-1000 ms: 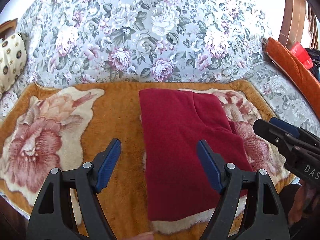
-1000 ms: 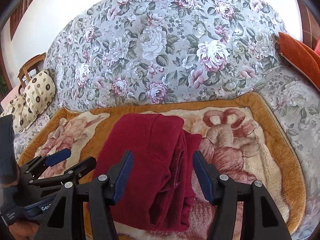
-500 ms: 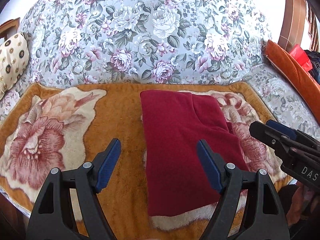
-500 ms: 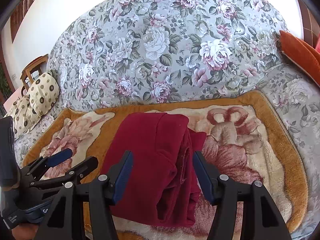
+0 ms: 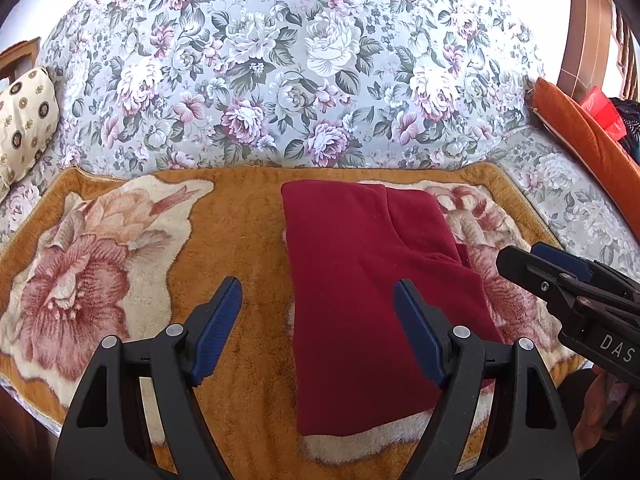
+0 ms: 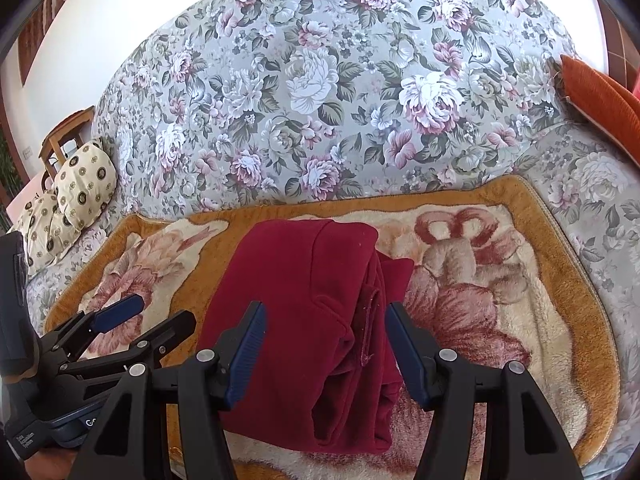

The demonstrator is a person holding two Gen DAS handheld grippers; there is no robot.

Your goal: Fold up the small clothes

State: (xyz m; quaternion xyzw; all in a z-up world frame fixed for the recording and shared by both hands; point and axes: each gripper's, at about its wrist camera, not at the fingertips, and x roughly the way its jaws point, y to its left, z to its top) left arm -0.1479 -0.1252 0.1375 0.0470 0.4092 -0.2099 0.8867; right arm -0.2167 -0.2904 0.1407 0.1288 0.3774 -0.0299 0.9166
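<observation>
A dark red garment [image 5: 360,288] lies folded into a long rectangle on an orange and cream floral blanket [image 5: 120,264]. It also shows in the right wrist view [image 6: 312,320], with stacked layers along its right edge. My left gripper [image 5: 318,328] is open and empty, held above the garment's left edge. My right gripper [image 6: 322,346] is open and empty, held above the garment's near half. Each gripper shows in the other's view: the right one [image 5: 560,276] at the garment's right, the left one [image 6: 132,320] at its left.
The blanket [image 6: 520,320] lies on a sofa seat with a grey floral backrest [image 5: 304,68] behind it. A cream patterned cushion [image 6: 80,192] lies at the left. An orange cushion [image 5: 580,128] lies at the right. A wooden chair [image 6: 60,140] stands at far left.
Both grippers have drawn back and up a little from the garment, staying open. The garment has not moved.
</observation>
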